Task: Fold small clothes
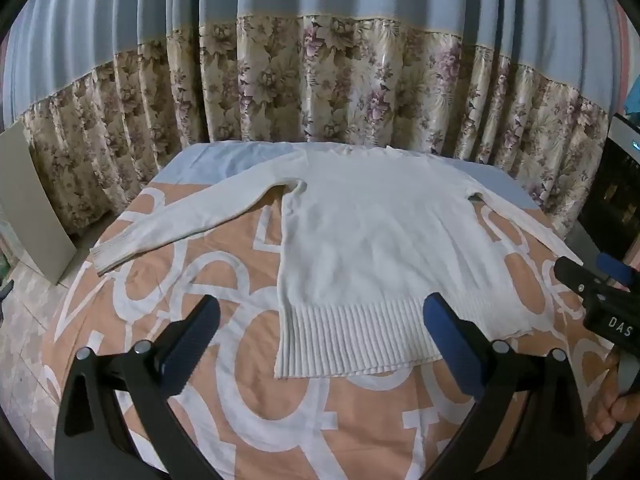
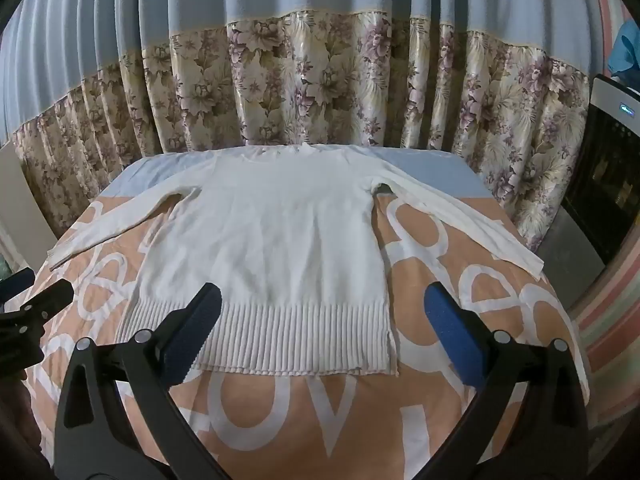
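A white long-sleeved knit sweater (image 1: 372,232) lies flat on the table, ribbed hem toward me, both sleeves spread out to the sides. It also shows in the right wrist view (image 2: 272,240). My left gripper (image 1: 320,320) is open and empty, held above the hem's left part. My right gripper (image 2: 324,312) is open and empty, above the hem's right part. The right gripper's body shows at the right edge of the left wrist view (image 1: 596,296); the left gripper's body shows at the left edge of the right wrist view (image 2: 36,312).
The table wears a peach cloth with white letters (image 2: 304,420) and a pale blue band (image 1: 208,162) at the far end. Floral and blue curtains (image 1: 320,80) hang behind. A dark appliance (image 2: 608,184) stands at the right, a grey board (image 1: 32,204) at the left.
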The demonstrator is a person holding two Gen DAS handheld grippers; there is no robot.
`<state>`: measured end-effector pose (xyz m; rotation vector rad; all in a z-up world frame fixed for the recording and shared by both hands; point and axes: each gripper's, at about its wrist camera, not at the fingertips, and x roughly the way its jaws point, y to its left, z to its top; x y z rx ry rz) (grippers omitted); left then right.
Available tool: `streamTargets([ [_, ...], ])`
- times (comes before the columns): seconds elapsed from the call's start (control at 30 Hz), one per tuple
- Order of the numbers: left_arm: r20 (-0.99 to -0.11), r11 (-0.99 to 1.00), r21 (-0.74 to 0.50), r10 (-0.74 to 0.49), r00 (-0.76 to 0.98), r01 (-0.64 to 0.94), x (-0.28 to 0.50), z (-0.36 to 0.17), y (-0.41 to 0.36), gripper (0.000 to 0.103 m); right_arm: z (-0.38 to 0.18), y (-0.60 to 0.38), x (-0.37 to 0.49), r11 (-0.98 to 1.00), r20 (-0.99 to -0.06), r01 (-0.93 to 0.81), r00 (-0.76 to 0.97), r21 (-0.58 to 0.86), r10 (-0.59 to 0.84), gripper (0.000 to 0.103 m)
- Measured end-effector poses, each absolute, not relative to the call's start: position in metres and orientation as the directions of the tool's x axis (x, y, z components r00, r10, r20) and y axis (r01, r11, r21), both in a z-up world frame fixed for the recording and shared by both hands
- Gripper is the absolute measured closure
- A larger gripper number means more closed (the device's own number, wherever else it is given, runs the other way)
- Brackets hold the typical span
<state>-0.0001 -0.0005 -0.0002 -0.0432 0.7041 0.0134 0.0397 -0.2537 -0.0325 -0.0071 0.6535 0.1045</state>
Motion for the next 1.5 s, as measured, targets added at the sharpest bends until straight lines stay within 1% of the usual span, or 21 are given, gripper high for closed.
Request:
streamTargets([
  [0.1, -0.645, 0.997, -0.067, -0.009, 0.764, -0.044, -0.003, -0.001, 0.012, 0.002, -0.033, -0.253, 0.040, 0.995, -0.608, -0.097, 0.788, 0.025, 0.092, 0.003],
  [0.23, -0.651, 0.997, -0.025, 0.036, 0.758, -0.069, -0.001, 0.000, 0.006, 0.002, -0.033, -0.252, 0.040, 0.994, -0.611, -0.103, 0.786, 0.022, 0.094, 0.003],
  [0.33, -0.651, 0.997, -0.039, 0.027, 0.758, -0.069, -0.002, -0.003, 0.011, 0.002, -0.034, -0.245, 0.041, 0.995, -0.611, -0.100, 0.786, 0.018, 0.090, 0.003],
  [0.7, -0.655, 0.996, -0.014, 0.062, 0.753, -0.094, -0.001, -0.006, 0.007, 0.002, -0.037, -0.249, 0.043, 0.995, -0.619, -0.102, 0.780, 0.015, 0.089, 0.003],
  [1.5, -0.656, 0.996, -0.012, 0.062, 0.752, -0.092, -0.001, -0.010, 0.004, 0.002, -0.039, -0.258, 0.043, 0.995, -0.625, -0.096, 0.775, 0.023, 0.089, 0.003],
])
